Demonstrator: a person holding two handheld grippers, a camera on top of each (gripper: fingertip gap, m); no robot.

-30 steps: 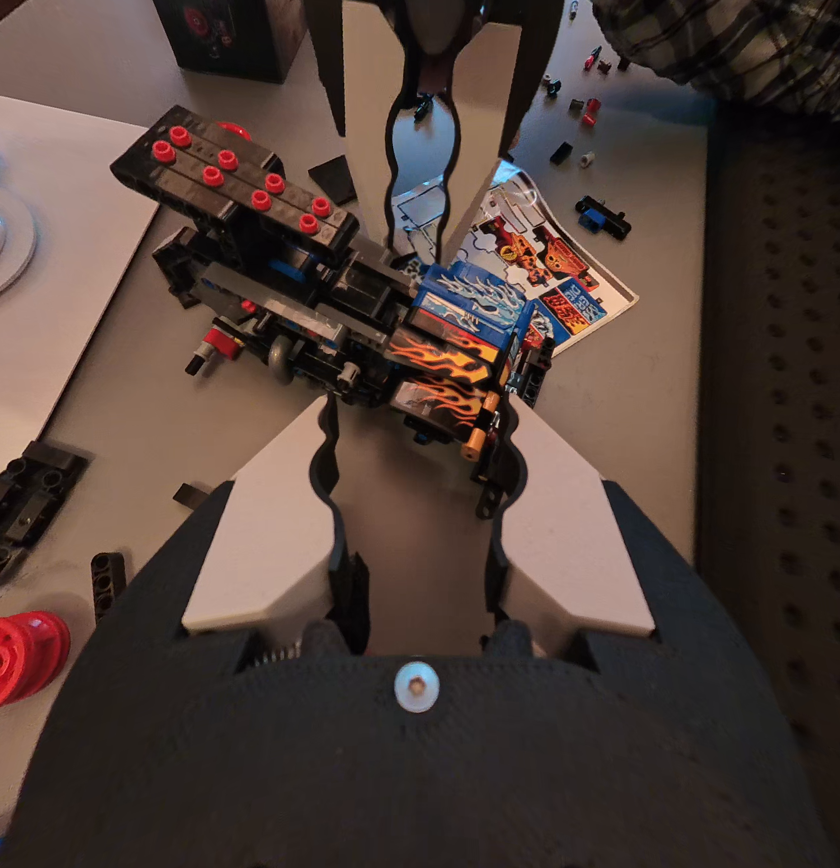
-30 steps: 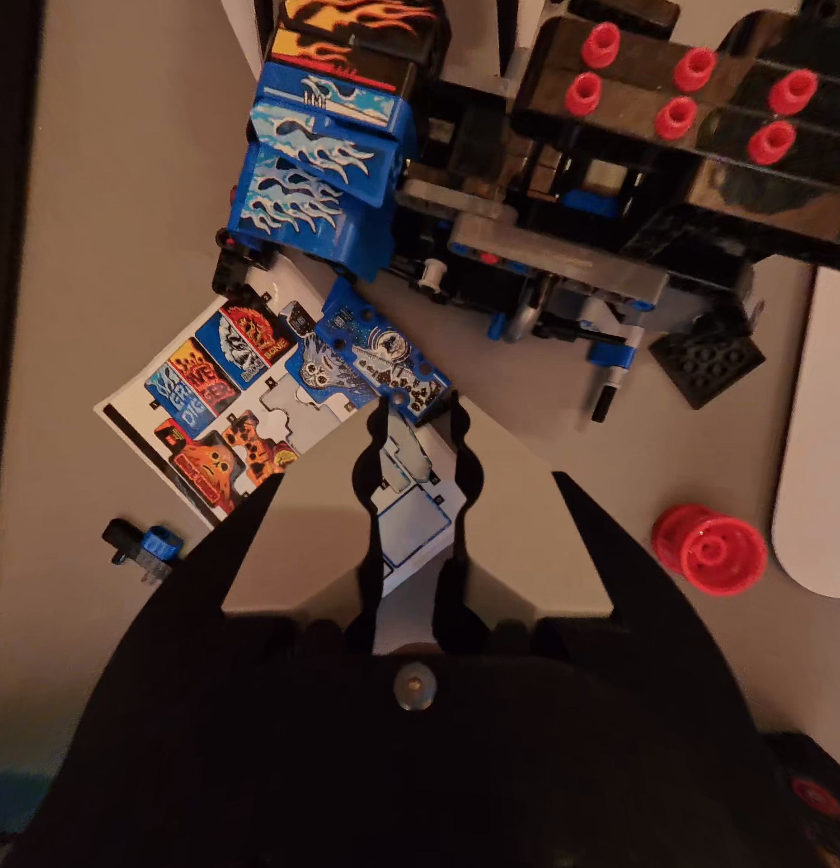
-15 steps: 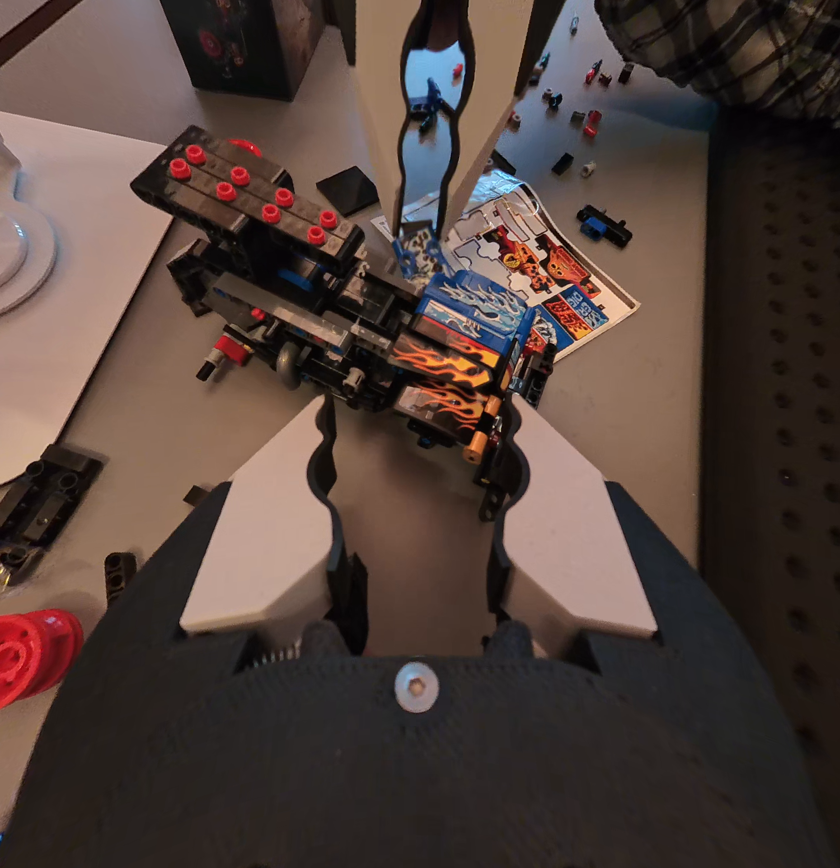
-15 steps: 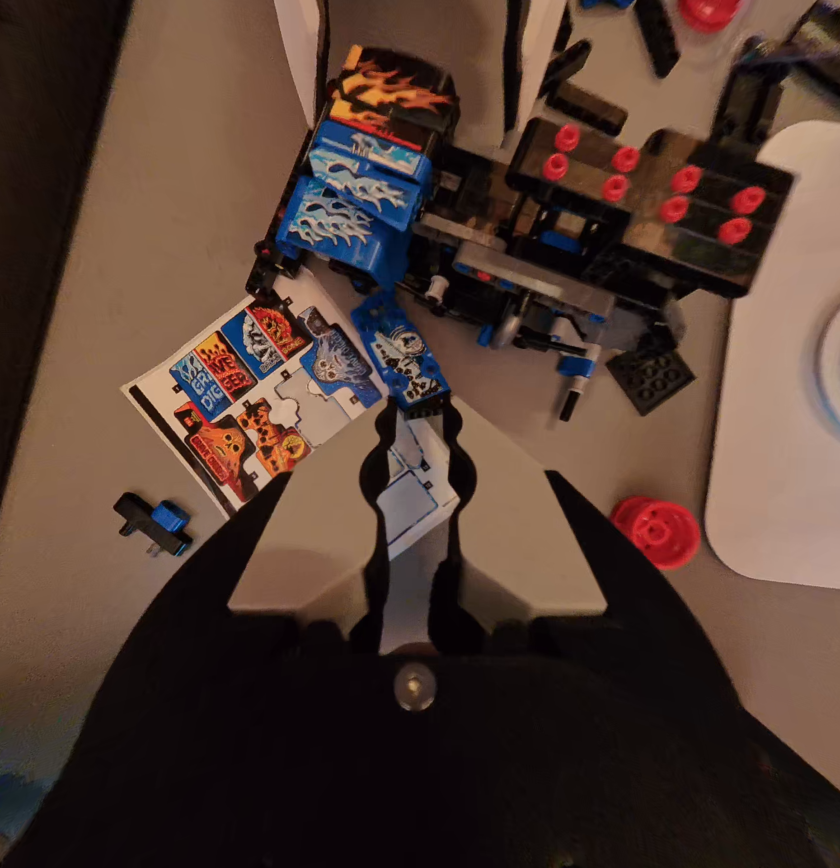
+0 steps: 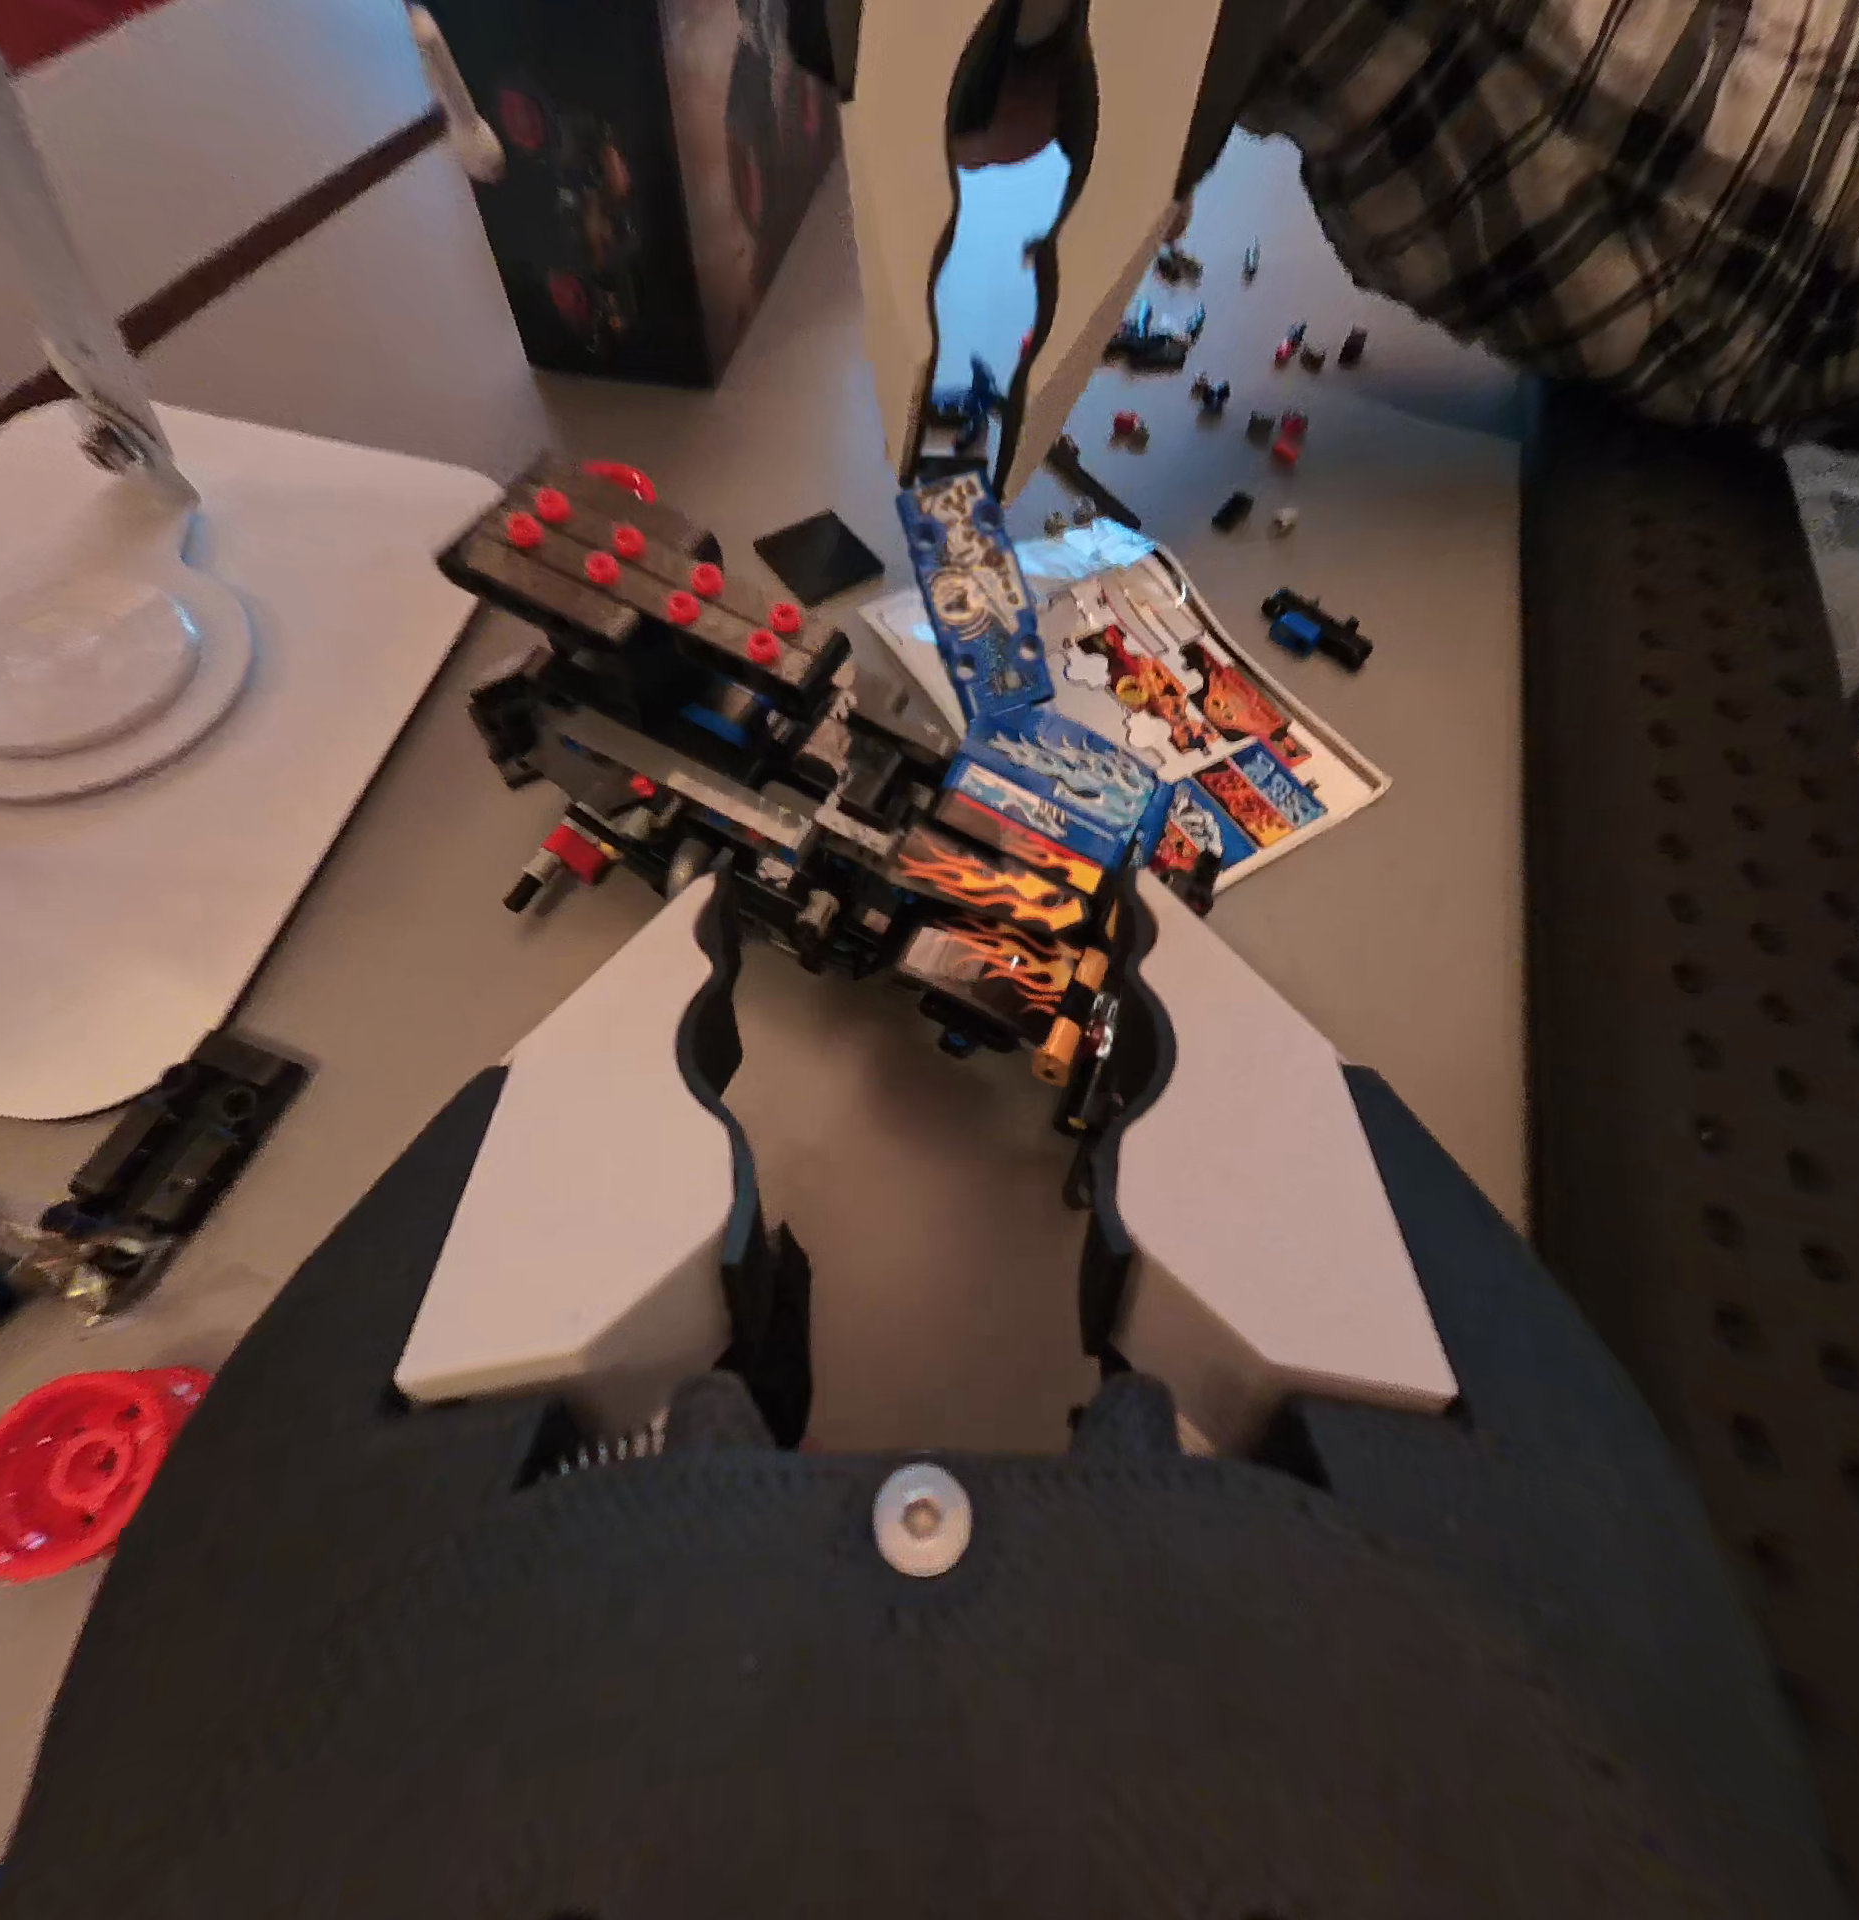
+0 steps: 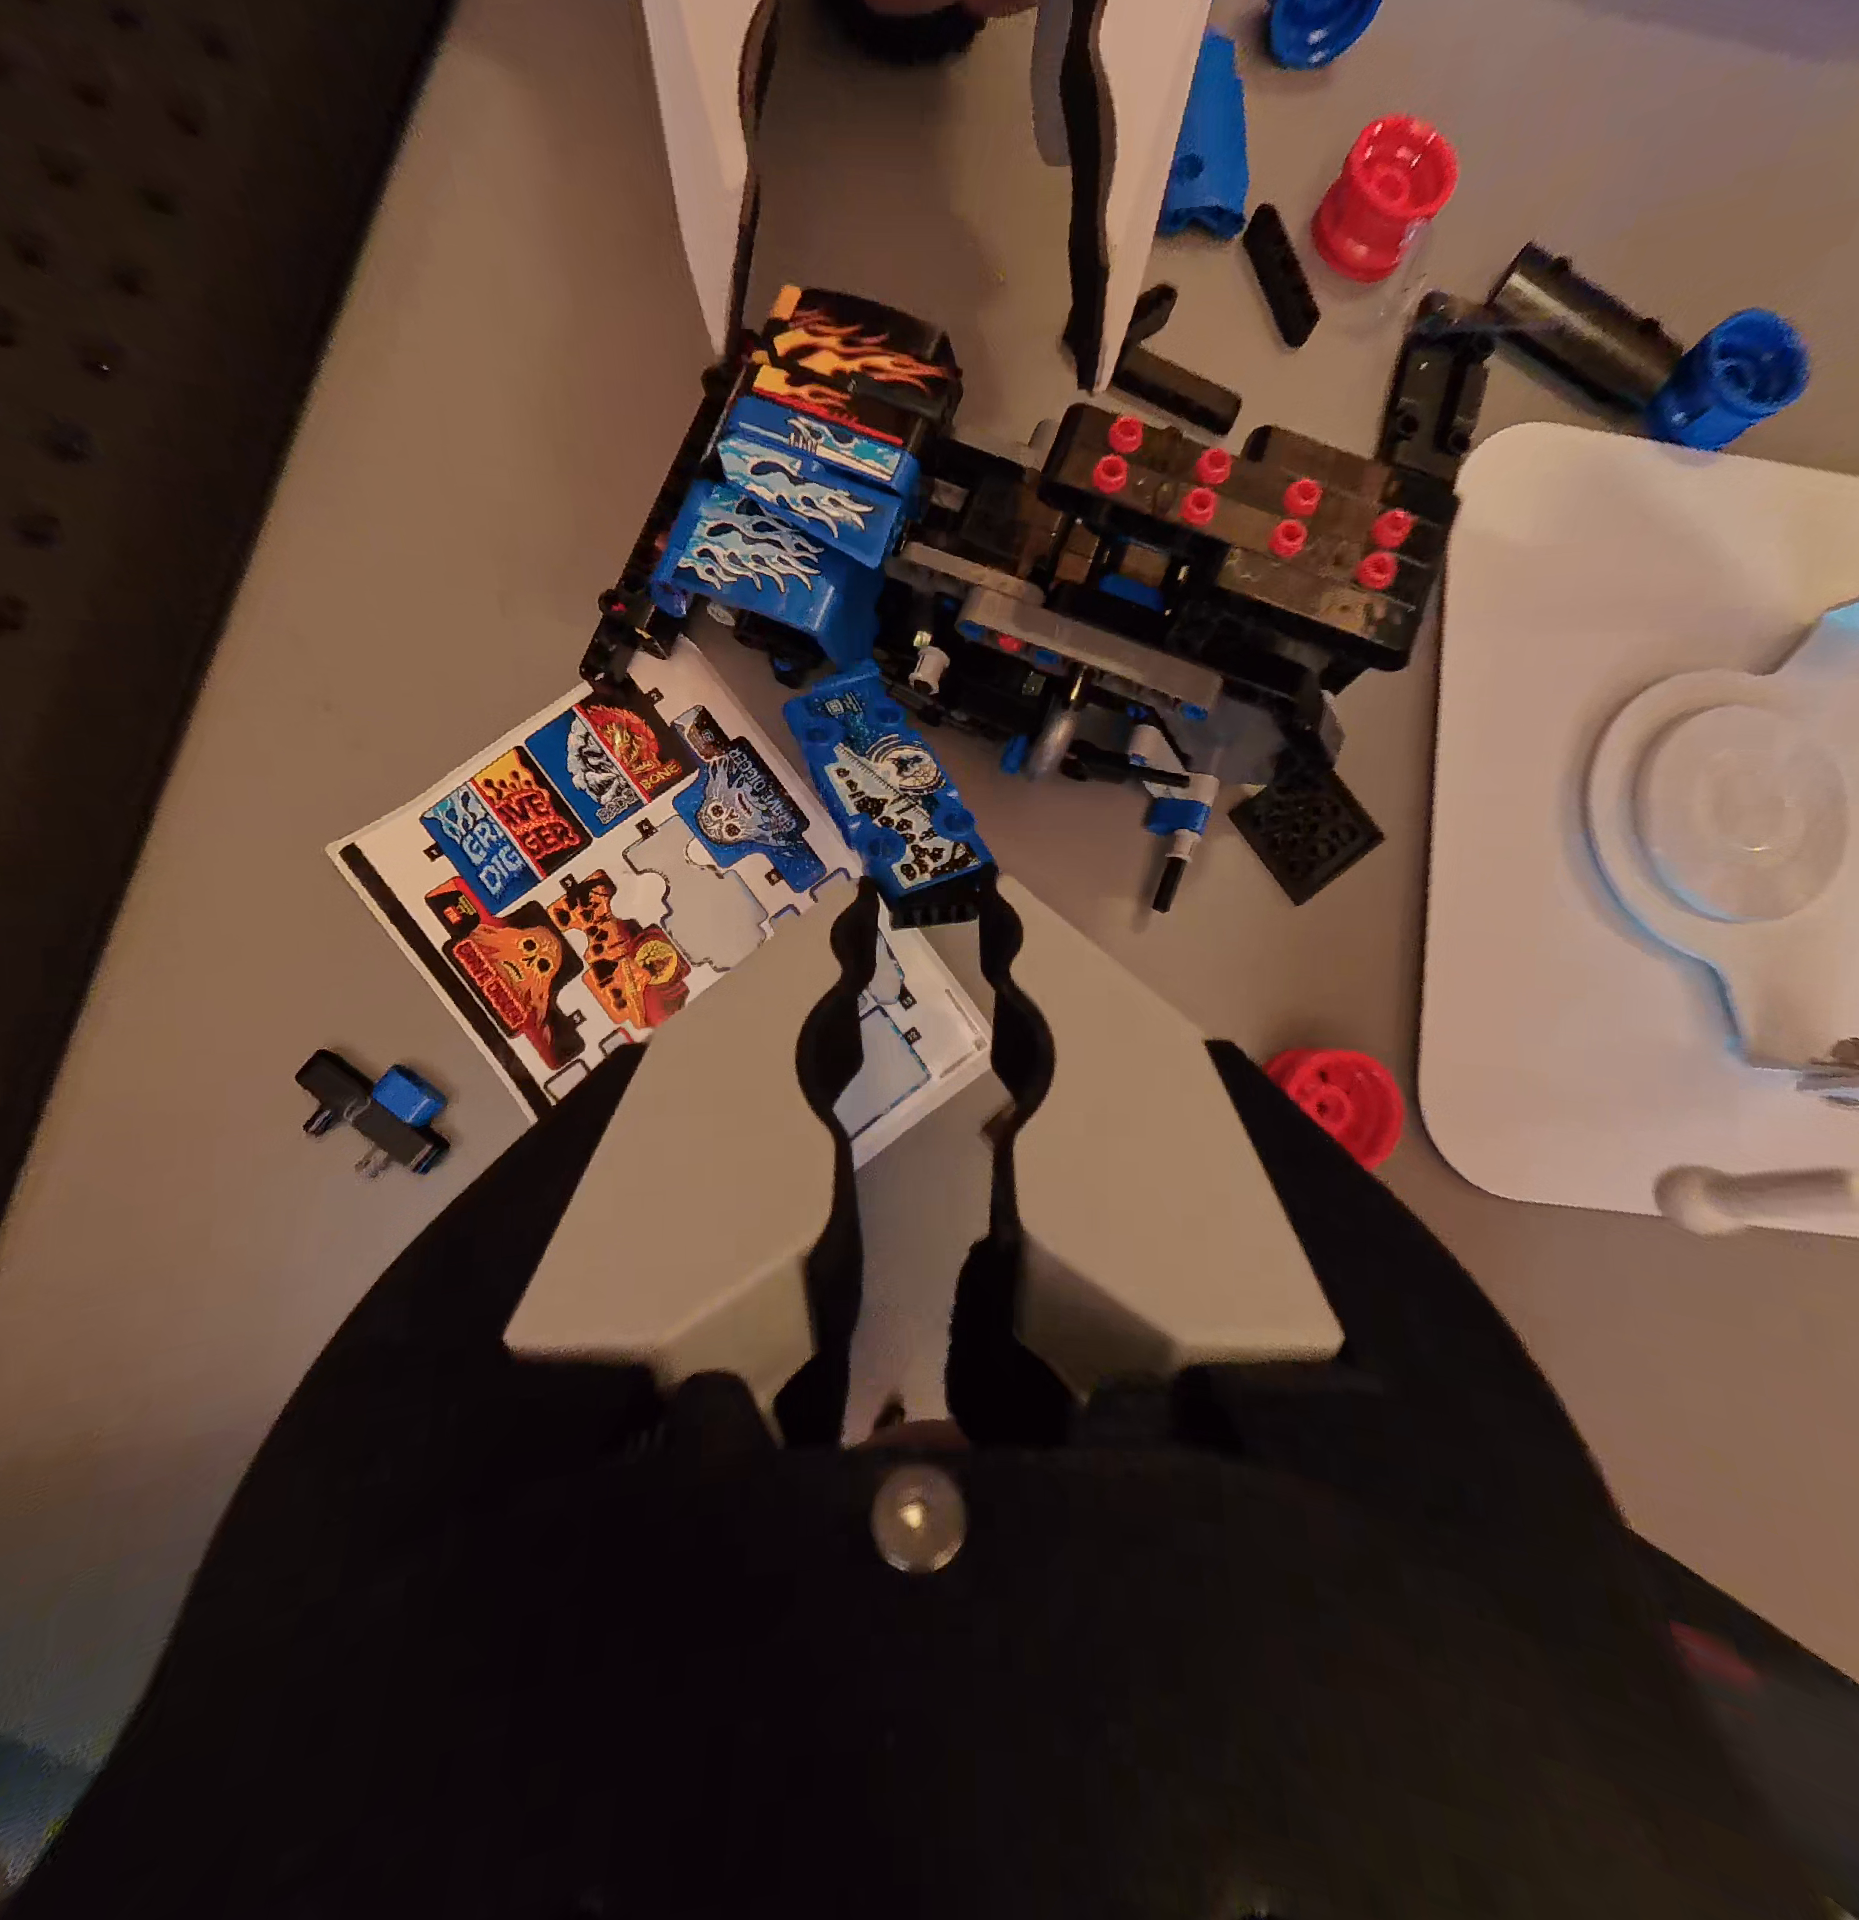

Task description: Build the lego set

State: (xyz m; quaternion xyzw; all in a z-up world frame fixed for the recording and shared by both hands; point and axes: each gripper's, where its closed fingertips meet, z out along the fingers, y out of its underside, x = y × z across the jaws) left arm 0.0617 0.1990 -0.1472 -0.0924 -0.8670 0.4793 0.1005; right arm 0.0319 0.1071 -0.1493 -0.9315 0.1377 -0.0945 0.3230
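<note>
On the grey table, the partly built lego vehicle lies between the two grippers, black-framed with red studs on its rear deck and blue and flame-printed panels at its front.

The left gripper is positioned at the flame-printed end of the vehicle. Its jaws are spread wide; the right finger lies against the vehicle's front corner, and the left finger sits just beside the chassis. Contact on the left side cannot be confirmed from either view.

The right gripper is narrowed onto one end of a blue printed panel. In the left wrist view the panel hangs from the fingertips, tilted, its lower end just above the vehicle's blue front section.

The sticker sheet lies flat beside the vehicle's front, partly beneath the held panel. A small black and blue assembly rests apart from the sheet.

Two red wheel hubs are present: one near the white base plate, one among loose black and blue parts beyond the vehicle. A flat black plate sits close to the vehicle's rear. A dark box stands at the table's far side in the left wrist view.
</note>
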